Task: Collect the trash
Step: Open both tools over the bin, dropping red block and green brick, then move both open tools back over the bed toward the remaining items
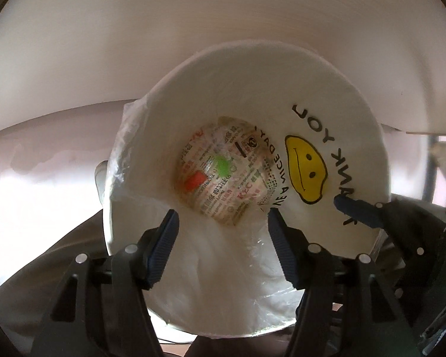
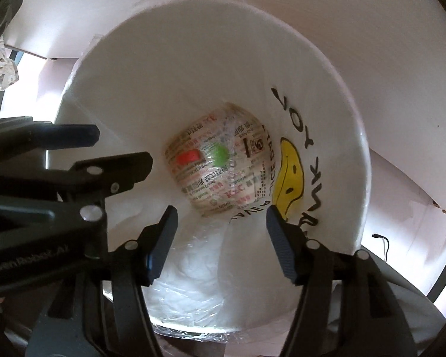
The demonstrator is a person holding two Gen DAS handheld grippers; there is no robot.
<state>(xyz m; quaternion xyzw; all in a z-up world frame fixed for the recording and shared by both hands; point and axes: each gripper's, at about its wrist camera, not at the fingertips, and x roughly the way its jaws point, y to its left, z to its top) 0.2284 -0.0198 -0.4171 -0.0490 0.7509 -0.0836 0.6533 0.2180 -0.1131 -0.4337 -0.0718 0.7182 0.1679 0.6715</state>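
Note:
A white bin lined with a white plastic bag (image 1: pixel 223 89) fills both views; the bag (image 2: pixel 211 68) bears a yellow smiley (image 1: pixel 306 169) and "THANK YOU" lettering. At the bottom lies a printed paper wrapper (image 1: pixel 223 175) with red and green patches, also in the right wrist view (image 2: pixel 220 160). My left gripper (image 1: pixel 223 226) is open over the bin mouth, empty. My right gripper (image 2: pixel 221 223) is open over the same opening, empty. The right gripper's fingertip (image 1: pixel 353 205) shows at the right in the left wrist view. The left gripper's body (image 2: pixel 59 178) shows at the left in the right wrist view.
A white wall or board (image 1: pixel 193 15) rises behind the bin. Crumpled clear plastic (image 2: pixel 0 65) lies at the far left of the right wrist view. A thin black cable (image 2: pixel 382 239) lies on the surface at the right.

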